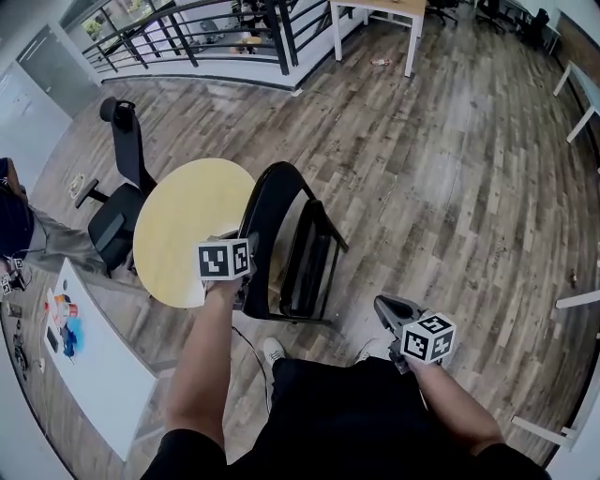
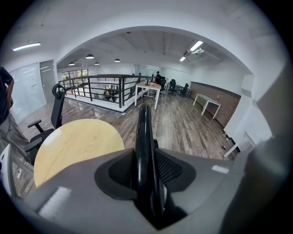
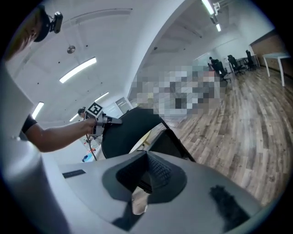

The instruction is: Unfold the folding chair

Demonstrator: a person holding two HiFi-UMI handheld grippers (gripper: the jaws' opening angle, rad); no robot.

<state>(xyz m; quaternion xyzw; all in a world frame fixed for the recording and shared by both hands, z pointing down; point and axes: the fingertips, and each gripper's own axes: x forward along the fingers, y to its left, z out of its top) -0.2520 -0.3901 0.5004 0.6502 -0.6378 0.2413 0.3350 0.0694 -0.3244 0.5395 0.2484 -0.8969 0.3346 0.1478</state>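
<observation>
A black folding chair (image 1: 292, 246) stands on the wood floor in front of me, its seat still close to the backrest. My left gripper (image 1: 246, 274) holds the curved edge of the backrest. In the left gripper view that black edge (image 2: 143, 137) runs straight up between the jaws, which press on it. My right gripper (image 1: 382, 304) hangs lower and to the right of the chair, apart from it. In the right gripper view the right gripper (image 3: 147, 170) is shut with nothing in it, and the chair (image 3: 132, 128) shows beyond it.
A round yellow table (image 1: 187, 225) stands just left of the chair, with a black office chair (image 1: 117, 211) behind it. A white table (image 1: 98, 366) is at the lower left, a person (image 1: 14, 225) at the left edge, a railing (image 1: 187, 37) and a white desk (image 1: 375, 14) far off.
</observation>
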